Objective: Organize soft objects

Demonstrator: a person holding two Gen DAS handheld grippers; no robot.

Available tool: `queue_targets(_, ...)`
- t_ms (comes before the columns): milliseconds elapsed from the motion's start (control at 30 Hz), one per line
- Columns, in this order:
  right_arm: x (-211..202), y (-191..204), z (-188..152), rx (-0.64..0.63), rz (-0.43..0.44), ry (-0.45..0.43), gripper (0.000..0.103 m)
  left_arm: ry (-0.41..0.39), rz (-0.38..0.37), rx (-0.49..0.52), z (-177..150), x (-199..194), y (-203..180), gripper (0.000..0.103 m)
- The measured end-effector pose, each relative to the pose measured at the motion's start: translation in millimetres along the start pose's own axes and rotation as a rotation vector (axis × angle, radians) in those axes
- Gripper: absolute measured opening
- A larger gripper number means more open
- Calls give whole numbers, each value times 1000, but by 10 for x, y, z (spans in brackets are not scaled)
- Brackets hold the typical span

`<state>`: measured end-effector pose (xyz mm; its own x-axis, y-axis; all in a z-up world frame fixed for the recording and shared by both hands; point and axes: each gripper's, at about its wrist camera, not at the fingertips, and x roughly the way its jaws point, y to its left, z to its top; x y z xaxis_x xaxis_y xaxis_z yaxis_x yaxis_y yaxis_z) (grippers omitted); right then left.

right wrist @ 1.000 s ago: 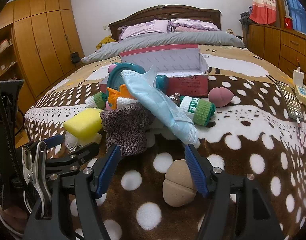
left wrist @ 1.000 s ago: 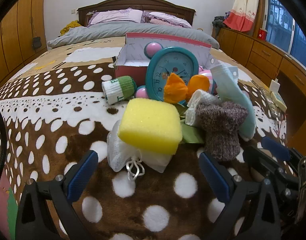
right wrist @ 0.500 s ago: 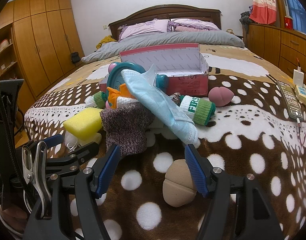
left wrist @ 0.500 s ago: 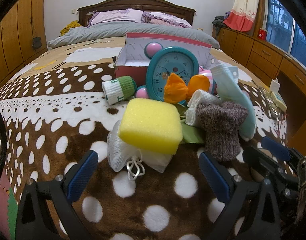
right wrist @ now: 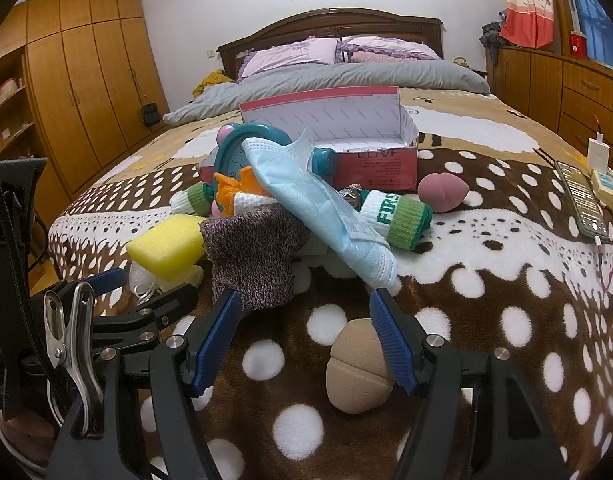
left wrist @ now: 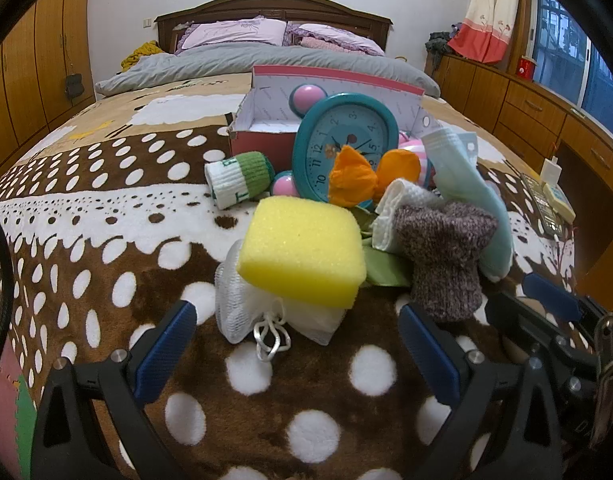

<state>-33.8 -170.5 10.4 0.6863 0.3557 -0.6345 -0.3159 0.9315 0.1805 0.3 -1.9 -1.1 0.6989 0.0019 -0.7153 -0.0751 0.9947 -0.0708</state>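
Both tools hung low over the near edge of the spotted blanket [left wrist: 106,208]; the left gripper [left wrist: 294,344] stood spread wide with nothing between its blue pads, and the right gripper [right wrist: 306,336] was likewise released and empty. The heap of soft things lay just beyond them, in front of the open pink box [right wrist: 338,140] further up the bed; a yellow sponge [left wrist: 302,248] sat tilted on a white mesh puff [left wrist: 242,308] straight ahead of the left tool, and a knitted purple sock [right wrist: 254,256] slumped to its right. A pale blue cloth [right wrist: 326,208] draped over the pile, against a teal clock [left wrist: 344,148]; a beige makeup sponge [right wrist: 358,368] lay by the right tool's right pad, possibly touching it, though the angle made that hard to judge. The yellow sponge looked light and springy; I would pinch it across its flat sides, gently, since it would squash and might tip the puff; the sock would be limp, best gathered at its thick middle.
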Motion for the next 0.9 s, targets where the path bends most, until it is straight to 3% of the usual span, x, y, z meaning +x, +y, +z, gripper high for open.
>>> queue_targets(900, 18, 6, 1, 0, -1, 4, 69, -2, 1, 2, 5, 5, 20, 102)
